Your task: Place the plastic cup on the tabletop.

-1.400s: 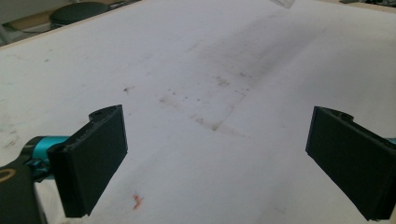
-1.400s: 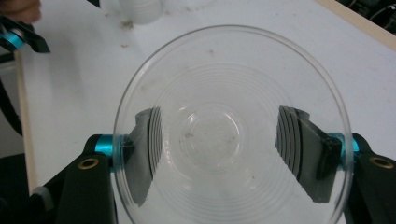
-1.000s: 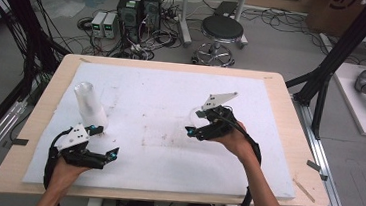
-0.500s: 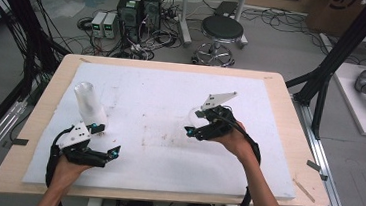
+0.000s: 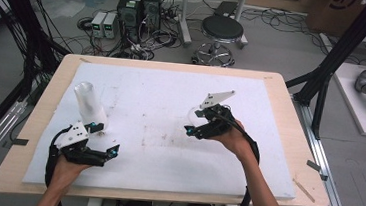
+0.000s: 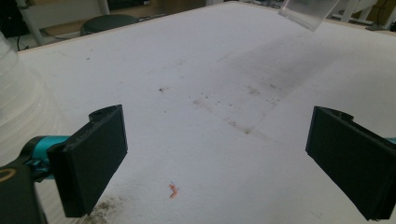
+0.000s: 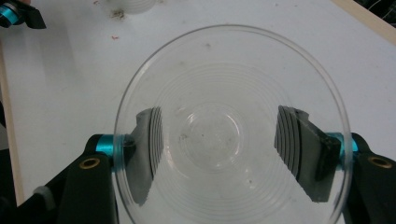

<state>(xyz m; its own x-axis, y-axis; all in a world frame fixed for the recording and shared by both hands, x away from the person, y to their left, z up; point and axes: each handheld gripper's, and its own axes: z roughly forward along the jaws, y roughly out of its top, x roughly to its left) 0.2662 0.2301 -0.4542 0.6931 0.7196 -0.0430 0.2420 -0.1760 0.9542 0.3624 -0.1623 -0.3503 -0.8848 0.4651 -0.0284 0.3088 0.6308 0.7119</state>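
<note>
Clear plastic cup (image 7: 231,126), seen mouth-on in the right gripper view, sits between the two black jaws of the right claw (image 7: 224,144), which press its ribbed wall from either side and so grasp it. In the high view the same right claw (image 5: 192,127) is held above the white pad (image 5: 171,102) toward the pad's right half, with the cup (image 5: 193,115) showing as a faint transparent shape at its tip and a grey three-cornered plate (image 5: 217,99) on top. The right hand (image 5: 233,137) holds it from behind.

Left claw (image 6: 217,158), in the left gripper view, has its jaws spread wide apart with bare pad surface between them; it is released and grips nothing. In the high view the left claw (image 5: 111,153) lies low over the near left part of the pad, held by the left hand (image 5: 67,168). Just beyond it on the pad stands a stack of clear cups (image 5: 89,104), whose ribbed side also appears at the left edge of the left gripper view (image 6: 18,107).

Pad covers most of the wooden counter (image 5: 299,123). Dark smudges and a small orange fleck (image 6: 173,189) mark the pad near the left claw. Behind the counter, on the floor, stand a round stool (image 5: 222,28) and electronic boxes with tangled cables (image 5: 139,9).
</note>
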